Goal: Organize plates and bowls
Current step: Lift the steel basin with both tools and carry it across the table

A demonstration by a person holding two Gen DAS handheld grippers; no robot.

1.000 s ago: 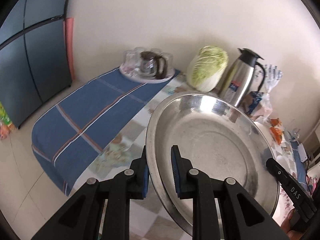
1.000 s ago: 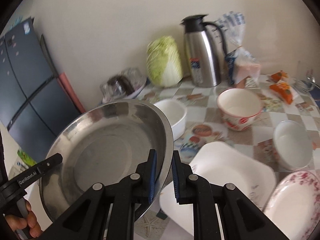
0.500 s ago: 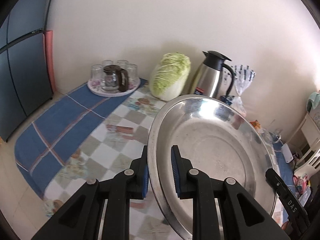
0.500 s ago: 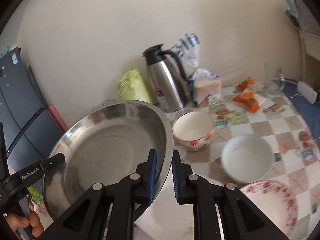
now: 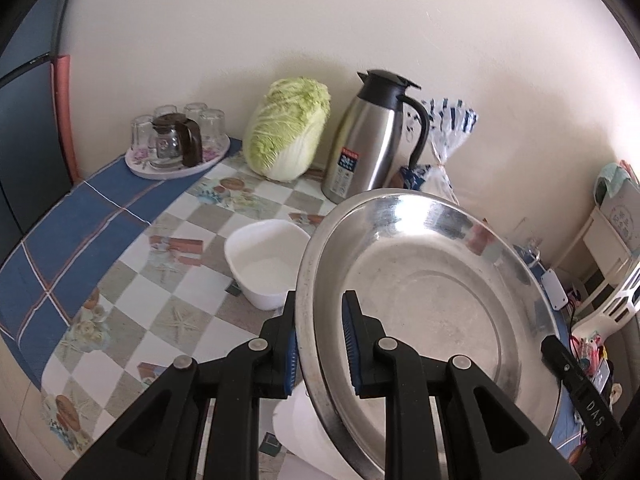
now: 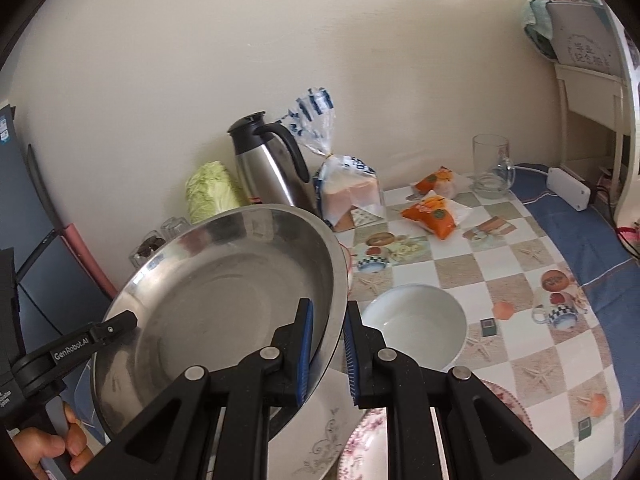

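A large steel basin point(image 5: 432, 312) is held in the air above the table by both grippers. My left gripper point(image 5: 320, 340) is shut on its left rim. My right gripper point(image 6: 326, 344) is shut on its right rim; the basin also shows in the right wrist view point(image 6: 224, 304). A white bowl point(image 5: 266, 264) sits on the table left of the basin. Another white bowl point(image 6: 416, 328) sits right of it. A white square plate point(image 6: 316, 436) and a pink-flowered plate point(image 6: 360, 448) lie under my right gripper.
A cabbage point(image 5: 288, 128), a steel jug point(image 5: 372, 136) and a bread bag point(image 6: 348, 188) stand along the wall. A tray of glasses point(image 5: 176, 148) is at the far left. Orange snack packs point(image 6: 432, 208), a glass mug point(image 6: 490, 168) and a white adapter point(image 6: 568, 188) lie at the right.
Both grippers have carried the basin to the right along the table. The blue cloth and glasses tray have slid left in view, and the right end of the table has come into sight.
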